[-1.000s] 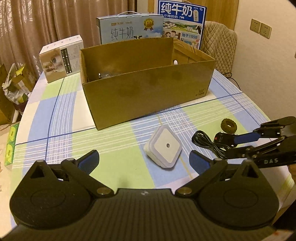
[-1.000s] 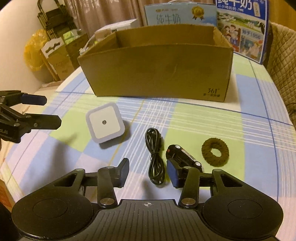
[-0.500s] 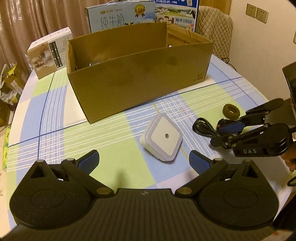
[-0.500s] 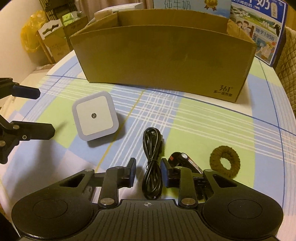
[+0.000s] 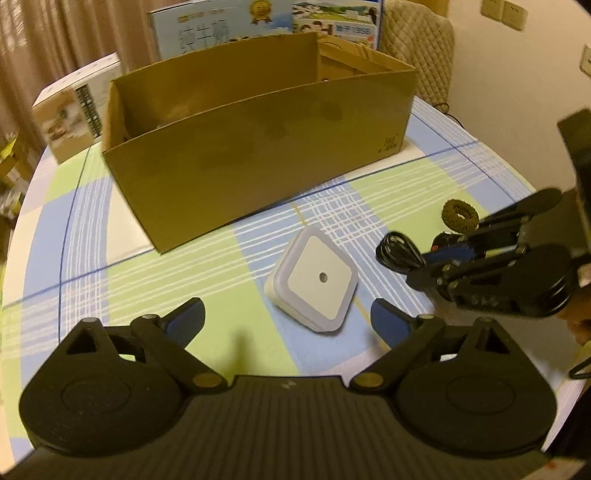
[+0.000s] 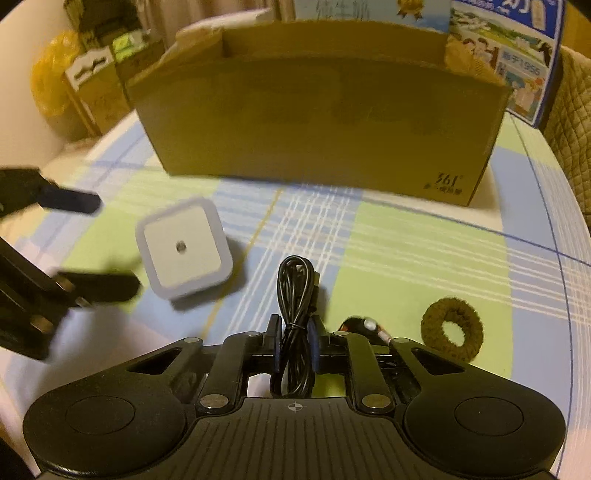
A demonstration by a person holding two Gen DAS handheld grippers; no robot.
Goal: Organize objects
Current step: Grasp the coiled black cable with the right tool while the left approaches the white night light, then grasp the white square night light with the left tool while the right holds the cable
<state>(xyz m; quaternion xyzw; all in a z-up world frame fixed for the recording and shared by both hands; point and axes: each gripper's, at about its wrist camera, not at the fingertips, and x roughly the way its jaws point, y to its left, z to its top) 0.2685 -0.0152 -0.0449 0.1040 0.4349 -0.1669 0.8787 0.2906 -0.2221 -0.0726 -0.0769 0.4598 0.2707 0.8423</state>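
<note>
A white square night light (image 5: 316,281) lies on the checked tablecloth between my open left gripper's (image 5: 286,314) fingers, just ahead of the tips; it also shows in the right wrist view (image 6: 183,248). My right gripper (image 6: 293,341) is shut on a coiled black cable (image 6: 295,291), seen from the left wrist view too (image 5: 397,253). A brown hair tie (image 6: 452,328) and a small black and red object (image 6: 360,325) lie to its right. An open cardboard box (image 5: 255,136) stands behind them.
Milk cartons (image 5: 266,26) and a white carton (image 5: 70,110) stand behind the cardboard box. A quilted chair (image 5: 417,48) is at the far right. The left gripper (image 6: 66,251) shows at the left of the right wrist view.
My right gripper moved forward around the black cable and closed on it. My left gripper moved closer to the night light, still open.
</note>
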